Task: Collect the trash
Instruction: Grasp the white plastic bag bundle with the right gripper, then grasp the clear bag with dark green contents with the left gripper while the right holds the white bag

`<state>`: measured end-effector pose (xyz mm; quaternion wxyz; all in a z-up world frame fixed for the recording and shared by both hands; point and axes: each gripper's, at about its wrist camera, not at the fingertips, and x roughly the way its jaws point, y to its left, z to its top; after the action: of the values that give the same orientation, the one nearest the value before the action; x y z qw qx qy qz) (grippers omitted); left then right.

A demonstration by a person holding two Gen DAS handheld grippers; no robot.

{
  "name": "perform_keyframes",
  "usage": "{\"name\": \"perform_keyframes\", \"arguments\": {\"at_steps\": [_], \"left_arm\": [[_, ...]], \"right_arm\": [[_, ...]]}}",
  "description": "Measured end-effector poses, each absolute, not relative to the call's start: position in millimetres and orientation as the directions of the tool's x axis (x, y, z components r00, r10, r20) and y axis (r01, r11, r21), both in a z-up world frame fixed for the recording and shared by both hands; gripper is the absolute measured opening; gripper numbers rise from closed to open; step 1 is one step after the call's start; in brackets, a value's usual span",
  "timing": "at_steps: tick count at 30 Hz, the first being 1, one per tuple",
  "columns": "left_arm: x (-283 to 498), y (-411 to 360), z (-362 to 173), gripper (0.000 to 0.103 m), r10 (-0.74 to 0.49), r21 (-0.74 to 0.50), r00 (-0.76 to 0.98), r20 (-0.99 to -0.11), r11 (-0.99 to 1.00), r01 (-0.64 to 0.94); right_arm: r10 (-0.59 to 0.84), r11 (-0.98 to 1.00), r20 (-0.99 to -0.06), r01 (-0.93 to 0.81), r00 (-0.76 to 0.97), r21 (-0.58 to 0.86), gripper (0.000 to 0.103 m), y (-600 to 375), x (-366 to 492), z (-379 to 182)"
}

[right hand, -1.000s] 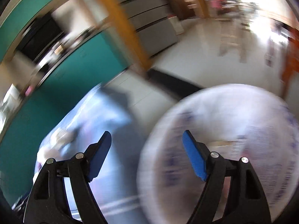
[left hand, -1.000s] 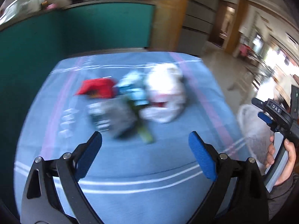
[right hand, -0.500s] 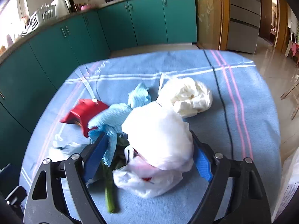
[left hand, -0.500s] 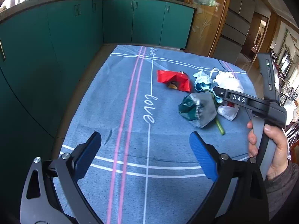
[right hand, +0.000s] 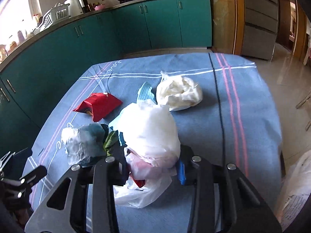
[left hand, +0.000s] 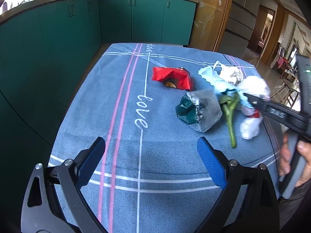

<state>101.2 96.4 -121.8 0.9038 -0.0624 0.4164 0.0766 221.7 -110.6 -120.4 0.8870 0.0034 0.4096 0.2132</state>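
Observation:
Trash lies in a heap on the blue tablecloth [left hand: 116, 116]: a red wrapper [left hand: 173, 75] [right hand: 99, 104], a silver and green foil packet [left hand: 200, 110] [right hand: 83, 139], a green stem [left hand: 230, 124], a blue paper towel [right hand: 145, 93] and a cream plastic bag [right hand: 178, 93]. My right gripper [right hand: 153, 169] [left hand: 250, 101] is closing, and its pads pinch a crumpled white plastic bag [right hand: 151, 132] [left hand: 252, 87] at the near right of the heap. My left gripper [left hand: 151, 165] is open and holds nothing, over bare cloth near the table's front edge.
Teal kitchen cabinets [left hand: 77, 29] wrap around the far and left sides of the table. A large white printed bag [right hand: 297, 184] hangs off the table's right edge over the shiny floor. A person's hand [left hand: 299, 165] grips the right tool's handle.
My right gripper swung from the large bag to the heap and closed its jaws on the white plastic bag. The left gripper drifted left, with its jaws as wide as before.

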Motion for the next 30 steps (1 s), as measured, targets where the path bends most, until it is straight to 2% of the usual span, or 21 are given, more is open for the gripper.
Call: {"name": "perform_keyframes", "arguments": {"at_steps": [6, 11, 21, 28, 30], "left_arm": [[114.4, 90.7, -121.2, 0.097, 0.086, -0.048, 0.641, -0.763, 0.981, -0.188], [129.2, 90.6, -118.6, 0.098, 0.085, -0.057, 0.646, -0.759, 0.979, -0.196], [170.2, 64.4, -122.0, 0.098, 0.026, -0.089, 0.628, -0.778, 0.985, -0.151], [195.4, 40.0, -132.2, 0.098, 0.005, -0.07, 0.611, -0.792, 0.993, -0.099], [196.8, 35.0, -135.5, 0.093, -0.013, -0.074, 0.609, -0.793, 0.994, -0.076]], "right_arm": [[0.34, 0.925, -0.749, -0.347, 0.568, 0.157, 0.038, -140.5, 211.8, -129.2], [0.374, 0.92, -0.748, -0.323, 0.548, 0.223, 0.038, -156.7, 214.4, -136.8], [0.392, 0.915, -0.74, -0.313, 0.547, 0.254, 0.04, -162.1, 215.7, -135.8], [0.39, 0.918, -0.744, -0.296, 0.542, 0.265, 0.055, -163.6, 218.2, -139.2], [0.391, 0.918, -0.744, -0.288, 0.542, 0.273, 0.057, -166.2, 219.4, -139.4]]}}
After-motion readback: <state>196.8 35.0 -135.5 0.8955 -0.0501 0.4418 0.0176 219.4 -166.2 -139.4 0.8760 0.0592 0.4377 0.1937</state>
